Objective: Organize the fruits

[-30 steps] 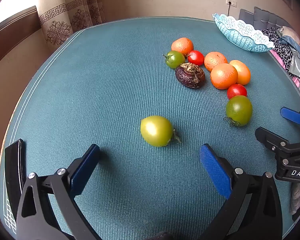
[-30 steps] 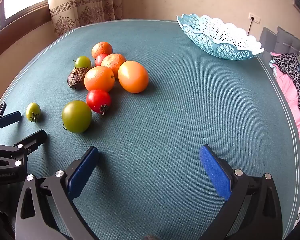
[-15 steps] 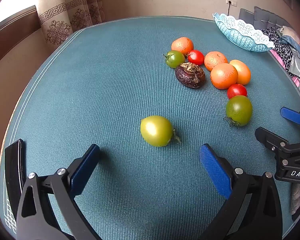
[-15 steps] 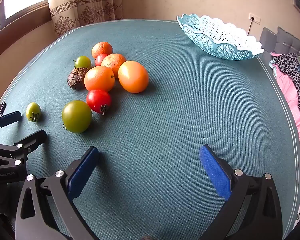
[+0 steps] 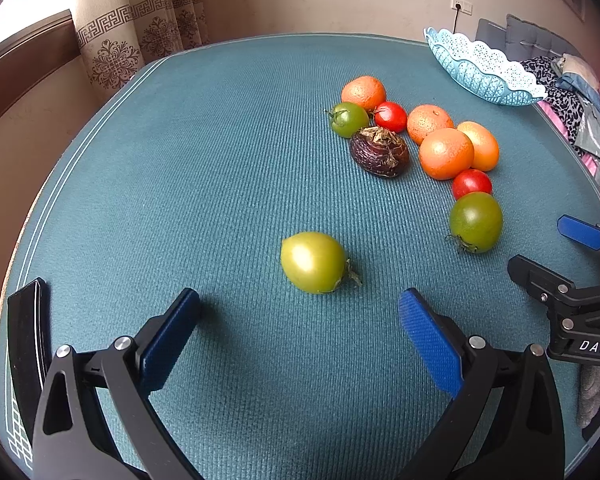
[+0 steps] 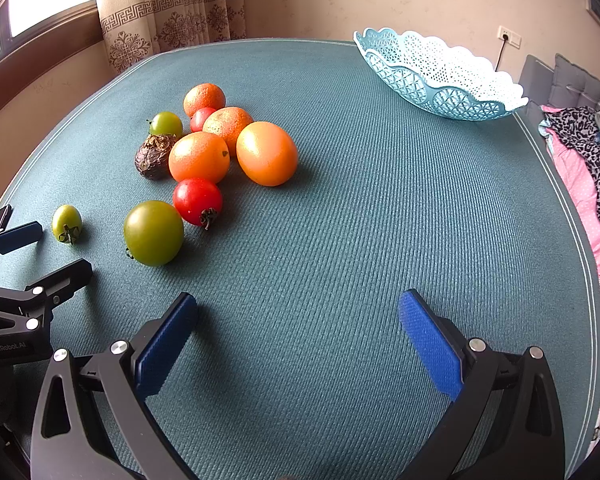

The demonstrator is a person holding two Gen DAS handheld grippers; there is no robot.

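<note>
A yellow-green tomato (image 5: 313, 262) lies alone on the teal table, just ahead of my open, empty left gripper (image 5: 300, 312); it also shows in the right wrist view (image 6: 67, 223). A cluster of fruit lies beyond: oranges (image 6: 199, 157), red tomatoes (image 6: 197, 201), green tomatoes (image 6: 153, 232) and a wrinkled dark fruit (image 5: 379, 151). A light blue lattice basket (image 6: 440, 76) stands empty at the far right. My right gripper (image 6: 298, 316) is open and empty over bare table, right of the cluster.
The table (image 6: 360, 220) has a teal ribbed cover with a rounded edge. A curtain and window sill stand behind at the left. Clothes (image 6: 584, 148) lie beyond the table's right edge. A dark flat object (image 5: 26, 344) lies at the left edge.
</note>
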